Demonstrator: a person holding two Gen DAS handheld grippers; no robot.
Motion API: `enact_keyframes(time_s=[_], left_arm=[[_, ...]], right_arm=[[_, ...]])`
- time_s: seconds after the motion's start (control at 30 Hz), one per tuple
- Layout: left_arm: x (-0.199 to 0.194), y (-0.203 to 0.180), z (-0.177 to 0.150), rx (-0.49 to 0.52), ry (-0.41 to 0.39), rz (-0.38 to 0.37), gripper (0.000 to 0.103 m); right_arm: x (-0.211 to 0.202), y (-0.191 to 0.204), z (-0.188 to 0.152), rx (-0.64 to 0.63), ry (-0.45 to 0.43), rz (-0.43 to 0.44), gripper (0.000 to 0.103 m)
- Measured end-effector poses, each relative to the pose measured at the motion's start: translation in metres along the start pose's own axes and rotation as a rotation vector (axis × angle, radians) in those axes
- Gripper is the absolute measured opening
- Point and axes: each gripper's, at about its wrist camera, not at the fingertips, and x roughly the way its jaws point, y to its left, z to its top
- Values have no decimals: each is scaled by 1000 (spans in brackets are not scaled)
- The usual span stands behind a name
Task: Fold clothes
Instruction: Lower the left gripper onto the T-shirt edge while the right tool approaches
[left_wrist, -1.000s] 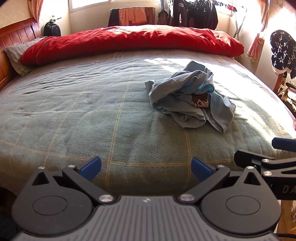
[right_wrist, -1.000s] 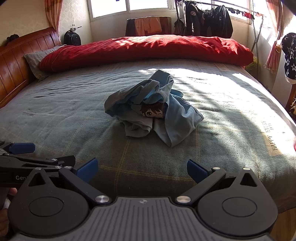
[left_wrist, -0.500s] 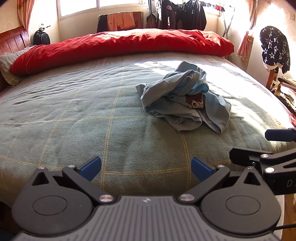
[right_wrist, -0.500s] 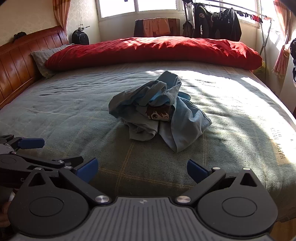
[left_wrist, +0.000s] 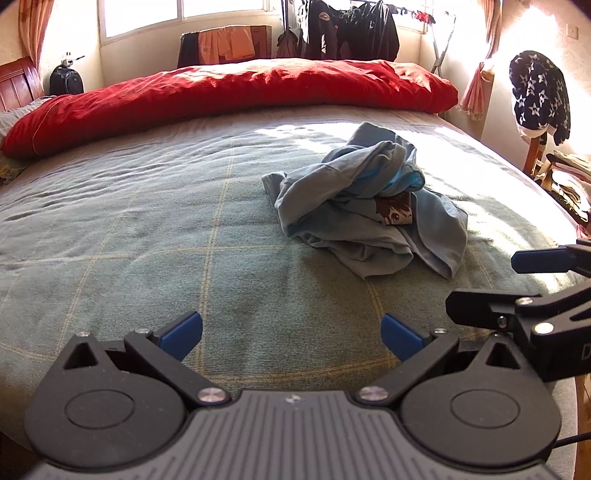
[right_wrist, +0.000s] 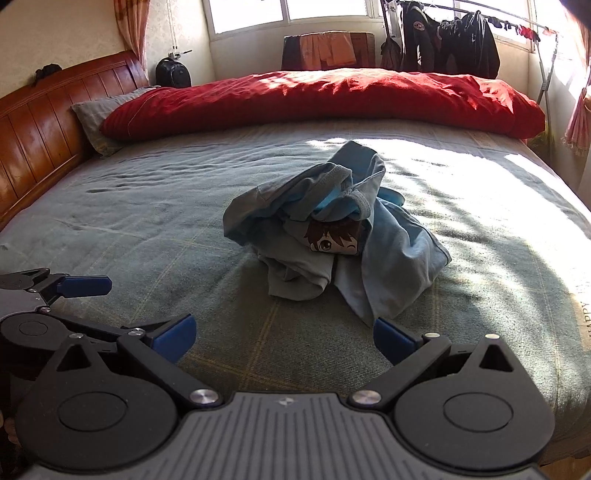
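1. Left tongs (left_wrist: 291, 334): spread wide, empty, hovering over green checked bed blanket (left_wrist: 147, 229).
2. Crumpled grey-blue cotton T-shirt with cartoon print (right_wrist: 332, 229): mid-bed, likely light, limp; pinch loose near hem.
3. Right tongs (right_wrist: 282, 336): spread wide, empty.

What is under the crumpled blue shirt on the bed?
The crumpled blue shirt lies on the green checked blanket covering the bed. Anything tucked beneath or inside the heap is hidden by its folds.
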Motion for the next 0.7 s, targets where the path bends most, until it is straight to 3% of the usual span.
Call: enact_keyframes(time_s=[0.23,0.4,0.57,0.7], left_arm=[[19,1,-2,30,-15,-47,102],[35,4,-6,70,-14,-141,102],[46,3,3,122,-7,-128,100],[53,0,23,200,23,-118,89]], right_arm=[[12,-3,1,-27,-1,16,103],[22,-14,-1,-6,13,29,103],[26,-27,-1,-3,9,50,103],[32,-40,-1,10,15,58,103]])
